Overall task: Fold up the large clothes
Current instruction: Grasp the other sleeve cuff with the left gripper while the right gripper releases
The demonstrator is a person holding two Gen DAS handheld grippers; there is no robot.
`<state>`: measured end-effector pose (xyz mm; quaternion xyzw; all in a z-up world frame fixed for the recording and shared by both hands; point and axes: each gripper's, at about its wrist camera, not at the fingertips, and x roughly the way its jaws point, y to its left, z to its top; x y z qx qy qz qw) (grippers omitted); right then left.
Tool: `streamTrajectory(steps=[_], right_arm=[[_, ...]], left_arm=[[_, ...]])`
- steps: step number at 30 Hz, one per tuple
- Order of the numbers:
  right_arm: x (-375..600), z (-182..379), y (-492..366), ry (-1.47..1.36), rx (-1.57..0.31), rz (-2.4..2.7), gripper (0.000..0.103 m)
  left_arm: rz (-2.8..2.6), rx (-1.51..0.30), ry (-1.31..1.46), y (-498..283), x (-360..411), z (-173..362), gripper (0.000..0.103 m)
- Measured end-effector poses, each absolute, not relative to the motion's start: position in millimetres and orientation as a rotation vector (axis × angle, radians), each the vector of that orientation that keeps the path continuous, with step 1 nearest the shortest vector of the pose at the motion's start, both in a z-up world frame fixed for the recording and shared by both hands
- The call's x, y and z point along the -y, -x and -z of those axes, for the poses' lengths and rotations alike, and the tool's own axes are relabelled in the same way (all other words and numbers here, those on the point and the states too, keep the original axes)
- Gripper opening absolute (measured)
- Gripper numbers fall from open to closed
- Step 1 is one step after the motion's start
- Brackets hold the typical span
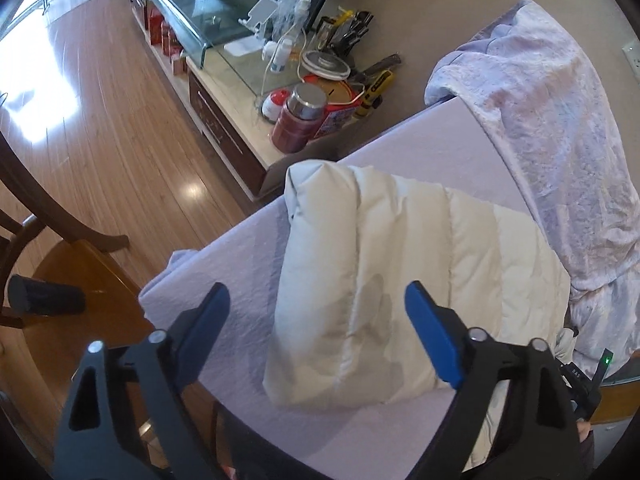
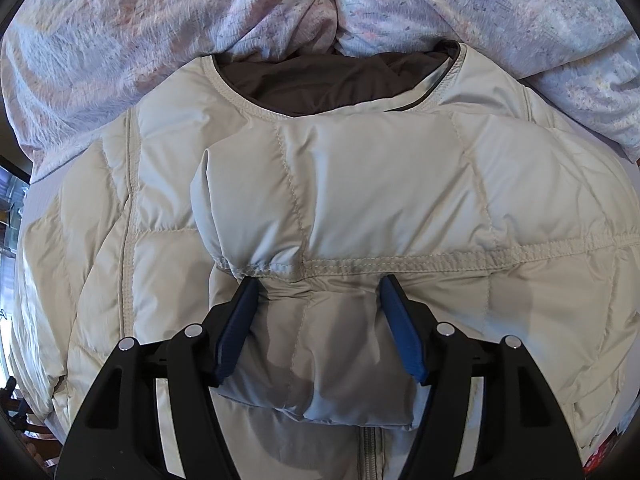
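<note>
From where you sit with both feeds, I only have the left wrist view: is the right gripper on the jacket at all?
Observer: Yes. The right gripper has its fingers open on either side of a folded-over sleeve on the cream puffer jacket, not closed on it.
Reviewer: Which way up is the jacket?
Observer: A zipper shows below the sleeve, so the front faces up.
Reviewer: And the neck?
Observer: The collar opens on a dark grey lining, next to the floral quilt.
</note>
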<state>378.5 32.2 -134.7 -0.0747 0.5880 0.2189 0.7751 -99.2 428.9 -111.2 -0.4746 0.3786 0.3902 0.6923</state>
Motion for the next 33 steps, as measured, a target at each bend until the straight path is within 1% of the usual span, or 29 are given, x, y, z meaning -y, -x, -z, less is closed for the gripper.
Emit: streamTrajectory(steps=[2,4,6,8,9,10,12,14,15,17,20,23,29,33], right_arm=[[-32.4,134.8,-378.6,0.162,-1.273,-0.475,0.066],[-32.0,134.5,-381.2,0.162,-1.273,-0.476,0.066],[-31.6,134.0,-381.6,0.159,-1.271,-0.476,0.066],[-31.4,134.1,-381.1,0.157,-1.268,-0.476,0.066],[-29.9,133.2,-381.5,0.156,-1.268,-0.476,0.066],[-29.8,133.5,-381.3,0.154,-1.267,-0.476,0.066],[-28.8,132.6,-381.7,0.152,-1.267,-0.477,0.066],[-28.6,132.6,-382.1,0.15,-1.267,-0.479,0.066],[-28.6,132.5,-382.1,0.15,-1.267,-0.48,0.066],[-27.7,132.2,-381.7,0.149,-1.265,-0.482,0.066],[-27.6,132.5,-382.0,0.149,-1.261,-0.484,0.066],[-27.5,132.6,-381.7,0.149,-1.257,-0.484,0.066],[-26.2,133.7,-379.0,0.144,-1.243,-0.494,0.067],[-14.4,130.0,-378.8,0.081,-1.252,-0.534,0.071]], left_arm=[[-0.863,-0.85,1.083,98.6,-428.9,116.7,0.079],[-0.861,-0.842,1.077,97.5,-428.2,117.2,0.077],[-0.864,-0.837,1.073,97.9,-428.6,117.3,0.071],[-0.851,-0.824,1.087,97.0,-429.1,118.2,0.055],[-0.829,-0.81,1.11,96.4,-429.3,119.7,0.05],[-0.822,-0.803,1.127,95.9,-429.4,121.4,0.045],[-0.83,-0.798,1.123,93.4,-428.6,121.7,0.042],[-0.826,-0.789,1.128,91.7,-427.3,122.0,0.032],[-0.825,-0.783,1.131,91.1,-426.8,121.5,0.03],[-0.818,-0.77,1.123,89.0,-425.3,117.5,0.02],[-0.814,-0.755,1.095,84.4,-423.5,106.3,0.015],[-0.8,-0.723,1.06,77.4,-421.1,87.7,0.013],[-0.712,-0.638,0.963,45.6,-410.2,29.4,0.012],[-0.608,-0.583,0.888,11.5,-390.7,-17.8,0.012]])
